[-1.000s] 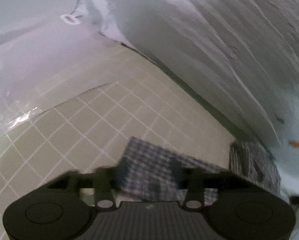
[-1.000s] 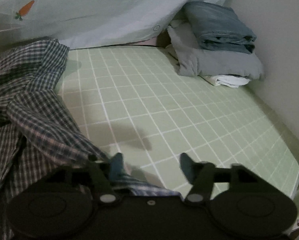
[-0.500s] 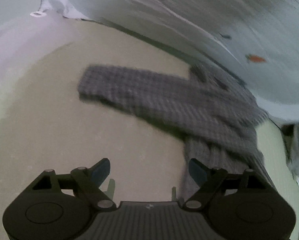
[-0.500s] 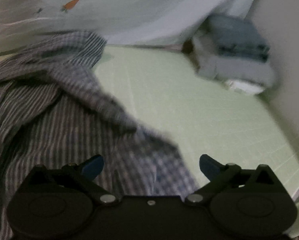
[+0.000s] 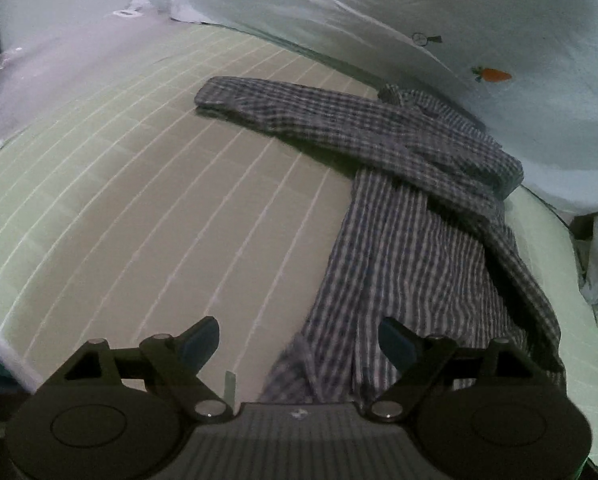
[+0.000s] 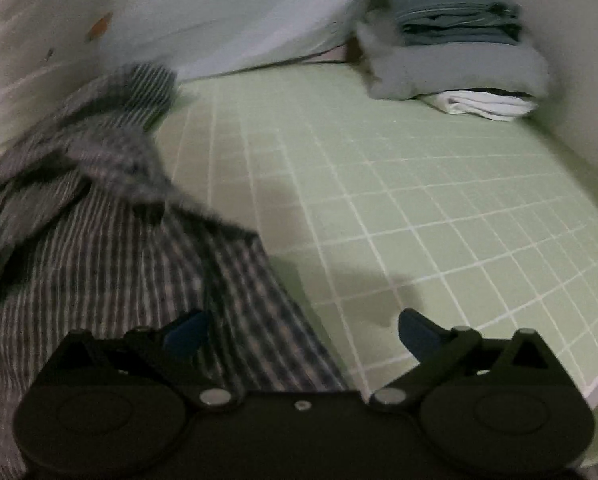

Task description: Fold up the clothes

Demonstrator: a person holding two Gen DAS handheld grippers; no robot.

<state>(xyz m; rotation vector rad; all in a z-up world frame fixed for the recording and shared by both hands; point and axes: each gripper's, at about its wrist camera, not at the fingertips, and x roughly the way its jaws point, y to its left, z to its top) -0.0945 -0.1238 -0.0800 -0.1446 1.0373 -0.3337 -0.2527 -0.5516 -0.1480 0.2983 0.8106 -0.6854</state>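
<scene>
Left claw (image 5: 299, 340) spread wide, empty. Right claw (image 6: 303, 330) wide too, easing closed, gripping nothing. Plaid shirt (image 5: 411, 208) lies crumpled on bed (image 5: 139, 200).

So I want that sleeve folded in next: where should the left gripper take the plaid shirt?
At the sleeve's cuff end of the plaid shirt, probably coming from the bare sheet: it lies flat, stretched away from the body, edge exposed.

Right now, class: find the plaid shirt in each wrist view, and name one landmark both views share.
Left wrist: plaid shirt right of centre, one sleeve stretching up-left.
Right wrist: plaid shirt fills the left side.
Shared landmark: carrot print on the pale bedding behind.
</scene>
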